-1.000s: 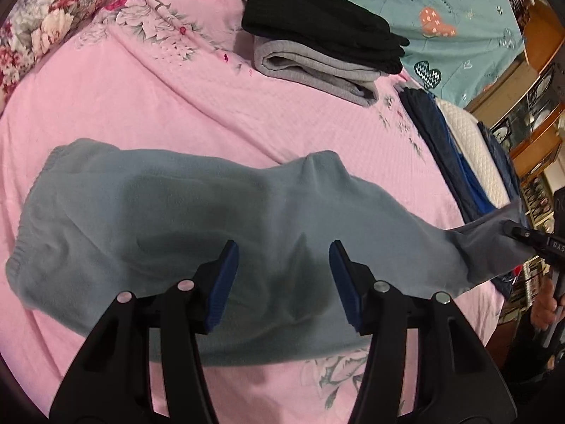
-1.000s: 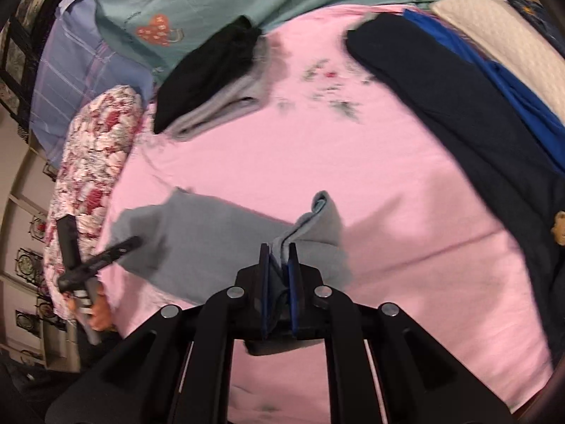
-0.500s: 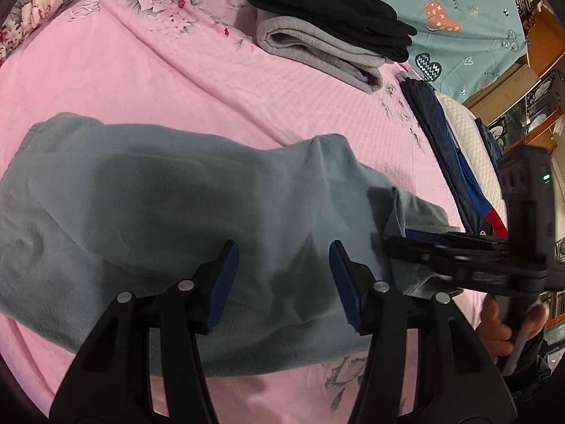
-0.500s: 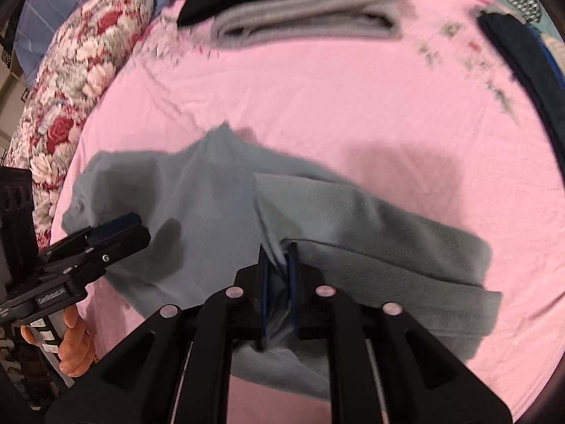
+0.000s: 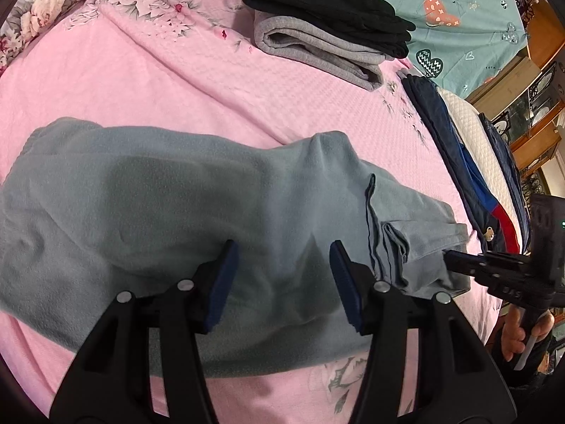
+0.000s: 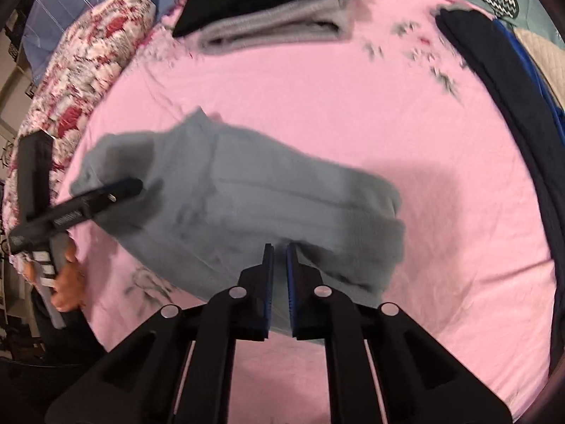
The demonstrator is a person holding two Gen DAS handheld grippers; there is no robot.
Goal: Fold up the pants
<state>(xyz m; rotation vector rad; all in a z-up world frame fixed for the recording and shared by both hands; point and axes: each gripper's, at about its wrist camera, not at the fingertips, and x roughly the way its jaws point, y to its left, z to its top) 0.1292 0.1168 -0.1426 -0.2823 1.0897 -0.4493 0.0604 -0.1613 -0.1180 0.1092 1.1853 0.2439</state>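
Observation:
Grey-blue fleece pants [image 5: 159, 205] lie across the pink bedspread [image 5: 148, 81], with the leg end folded back onto the body at the right [image 5: 413, 226]. My left gripper [image 5: 282, 275] is open and hovers just above the pants' near edge, holding nothing. My right gripper [image 6: 279, 258] is nearly closed, with a thin gap between its pads, at the near edge of the folded pants [image 6: 247, 205]; no cloth shows between the pads. It also shows in the left wrist view [image 5: 455, 261], its tip at the folded leg end. The left gripper shows in the right wrist view [image 6: 123, 190].
A folded stack of black pants [image 5: 325, 3] on grey pants [image 5: 317, 49] sits at the back of the bed. Dark navy and blue garments [image 5: 455, 162] lie along the right edge. A floral pillow [image 6: 81, 81] and a teal quilt [image 5: 441, 7] border the bed.
The right gripper carried the leg end leftward over the pants, laid it down as a fold and drew back; cloth no longer sits between its pads. The left gripper stayed open above the pants.

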